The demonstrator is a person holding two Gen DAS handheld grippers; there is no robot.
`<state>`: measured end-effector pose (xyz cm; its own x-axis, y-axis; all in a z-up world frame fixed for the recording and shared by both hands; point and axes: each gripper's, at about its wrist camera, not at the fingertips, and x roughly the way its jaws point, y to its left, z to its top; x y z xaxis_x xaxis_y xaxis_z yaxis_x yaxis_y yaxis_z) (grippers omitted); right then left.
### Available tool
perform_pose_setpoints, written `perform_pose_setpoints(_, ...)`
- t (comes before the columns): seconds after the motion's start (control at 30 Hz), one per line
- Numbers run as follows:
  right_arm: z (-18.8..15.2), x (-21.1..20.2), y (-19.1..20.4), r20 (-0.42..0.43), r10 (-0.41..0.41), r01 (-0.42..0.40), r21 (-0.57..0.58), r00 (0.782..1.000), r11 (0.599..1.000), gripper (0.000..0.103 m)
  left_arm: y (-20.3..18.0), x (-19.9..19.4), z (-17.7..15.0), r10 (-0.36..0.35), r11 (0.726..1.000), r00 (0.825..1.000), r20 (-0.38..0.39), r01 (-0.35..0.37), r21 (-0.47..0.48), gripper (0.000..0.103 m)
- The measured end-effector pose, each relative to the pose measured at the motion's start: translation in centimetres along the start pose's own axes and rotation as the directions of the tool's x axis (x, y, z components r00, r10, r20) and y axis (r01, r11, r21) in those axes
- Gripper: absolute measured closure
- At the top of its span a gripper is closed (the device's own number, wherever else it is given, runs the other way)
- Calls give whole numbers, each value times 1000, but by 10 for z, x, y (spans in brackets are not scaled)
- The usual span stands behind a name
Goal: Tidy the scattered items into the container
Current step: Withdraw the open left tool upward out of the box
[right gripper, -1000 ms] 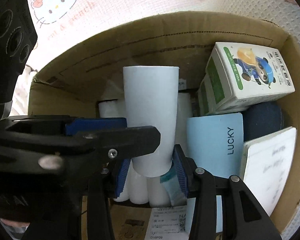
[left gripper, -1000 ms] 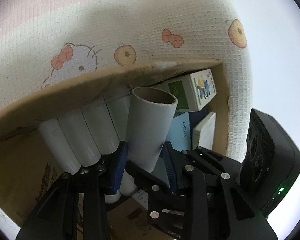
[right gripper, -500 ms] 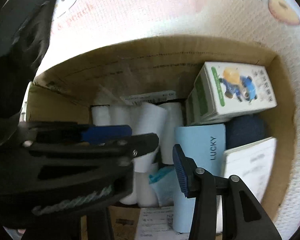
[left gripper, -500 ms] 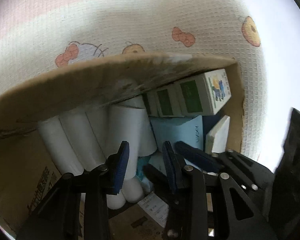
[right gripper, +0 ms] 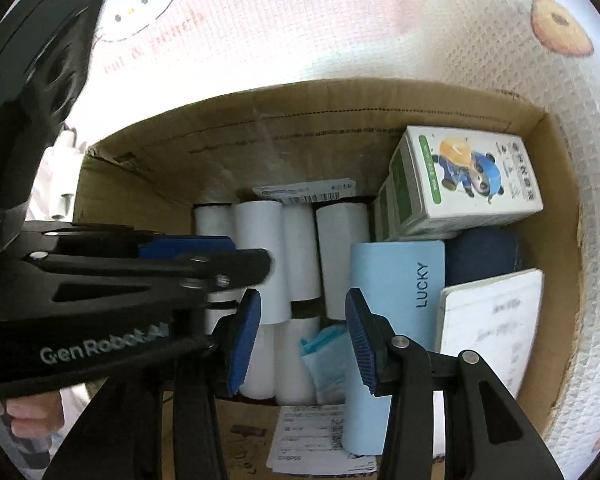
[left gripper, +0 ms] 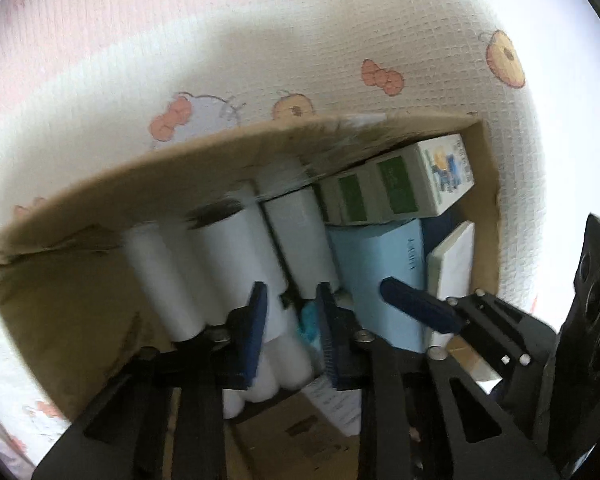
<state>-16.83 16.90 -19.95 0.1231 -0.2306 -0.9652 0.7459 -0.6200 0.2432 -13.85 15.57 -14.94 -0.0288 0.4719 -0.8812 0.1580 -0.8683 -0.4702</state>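
Observation:
A brown cardboard box (right gripper: 340, 116) (left gripper: 80, 280) lies open below both grippers. Inside lie several white paper rolls (right gripper: 300, 256) (left gripper: 236, 264), a light blue "LUCKY" booklet (right gripper: 396, 280) (left gripper: 384, 268), a white and green carton with a cartoon panda (right gripper: 468, 180) (left gripper: 420, 180), a dark blue item (right gripper: 484, 252), a white notebook (right gripper: 492, 320) (left gripper: 452, 272) and a blue face mask (right gripper: 324, 348). My right gripper (right gripper: 304, 334) is open and empty above the rolls. My left gripper (left gripper: 290, 332) is open and empty over the rolls; its body also shows in the right wrist view (right gripper: 100, 280).
The box sits on a white and pink cartoon-print mat (right gripper: 300, 20) (left gripper: 220, 60). A printed paper label (right gripper: 312, 436) lies on the box floor at the near side. A hand (right gripper: 28, 412) holds the left gripper.
One second ago both grippers were shut on one white roll held upright over the box. The roll now lies among the others and both grippers have opened and drawn back.

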Motion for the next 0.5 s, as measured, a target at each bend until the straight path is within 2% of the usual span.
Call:
perform_pose_setpoints(0.2, -5, -2, 4, 7, -12, 12, -14, 1000, 1000, 62, -5, 1, -6, 43, 999, 999, 2, -43, 12, 84)
perform_pose_setpoints(0.3, -9, -8, 7, 20, -44, 44, -25, 999, 999, 64, -8, 7, -6, 44, 999, 998, -38, -43, 23, 82)
perform_pose_setpoints(0.37, -14, -11, 8, 13, -38, 38, -36, 999, 999, 86, -11, 9, -5, 44, 998, 998, -45, -42, 37, 80)
perform_pose_setpoints(0.5, -26, -14, 8, -5, 29, -29, -30, 1000, 999, 87, -13, 14, -3, 49, 997, 997, -51, -46, 62, 79)
